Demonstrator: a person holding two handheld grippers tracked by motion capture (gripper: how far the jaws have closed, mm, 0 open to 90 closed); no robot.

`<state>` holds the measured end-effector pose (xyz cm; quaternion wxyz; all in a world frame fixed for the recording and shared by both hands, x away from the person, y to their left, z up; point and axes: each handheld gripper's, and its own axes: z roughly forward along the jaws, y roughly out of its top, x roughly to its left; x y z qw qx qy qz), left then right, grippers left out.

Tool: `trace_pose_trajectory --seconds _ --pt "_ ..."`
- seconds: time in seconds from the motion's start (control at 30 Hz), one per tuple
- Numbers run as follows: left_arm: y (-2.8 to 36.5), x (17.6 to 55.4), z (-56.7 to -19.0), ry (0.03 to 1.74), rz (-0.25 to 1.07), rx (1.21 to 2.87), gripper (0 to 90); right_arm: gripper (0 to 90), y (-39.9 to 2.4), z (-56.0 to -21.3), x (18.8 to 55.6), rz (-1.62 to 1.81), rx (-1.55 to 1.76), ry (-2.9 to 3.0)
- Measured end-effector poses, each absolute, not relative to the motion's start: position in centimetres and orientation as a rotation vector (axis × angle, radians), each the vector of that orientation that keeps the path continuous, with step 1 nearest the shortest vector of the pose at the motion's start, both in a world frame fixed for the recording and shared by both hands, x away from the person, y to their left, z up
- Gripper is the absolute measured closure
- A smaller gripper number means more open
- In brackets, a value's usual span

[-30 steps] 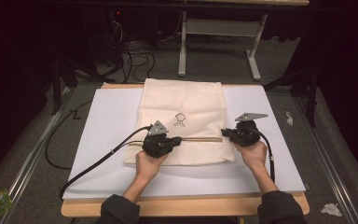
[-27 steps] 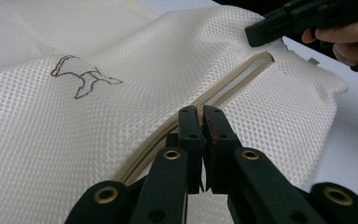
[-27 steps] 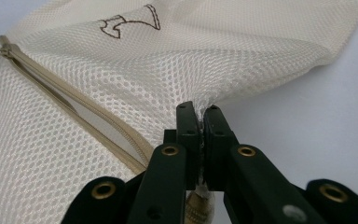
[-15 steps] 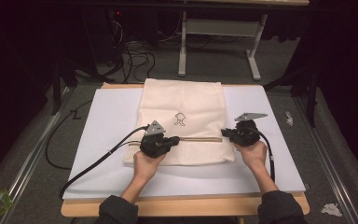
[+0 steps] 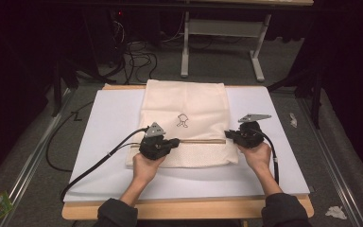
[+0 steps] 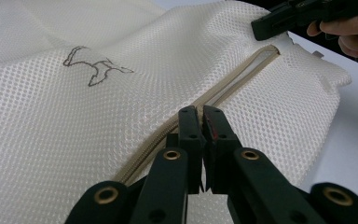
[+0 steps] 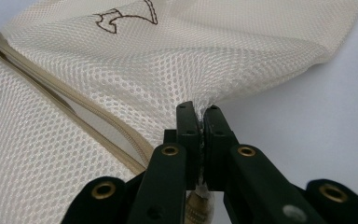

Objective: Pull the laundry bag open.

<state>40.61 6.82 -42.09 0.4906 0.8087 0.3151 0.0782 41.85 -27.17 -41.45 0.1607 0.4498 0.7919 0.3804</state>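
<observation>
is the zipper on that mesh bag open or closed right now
Partly open. The zipper gapes near the right gripper and is closed toward the left gripper, on the mesh bag.

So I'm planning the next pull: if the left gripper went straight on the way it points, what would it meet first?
Probably more of the mesh bag along its zipper; beyond that, the right gripper at the far end, though depth is unclear.

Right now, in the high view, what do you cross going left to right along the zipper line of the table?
black cable → left hand-held gripper → tan zipper on the mesh bag → right hand-held gripper → white mat
</observation>
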Motion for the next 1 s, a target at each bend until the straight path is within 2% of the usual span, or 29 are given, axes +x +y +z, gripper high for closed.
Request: trace_pose_trajectory --seconds 1.0 --pt "9.0 40.7 -41.8 0.812 0.206 1.935 87.4 88.9 -27.2 -41.6 42.0 1.076 1.28 2.25"
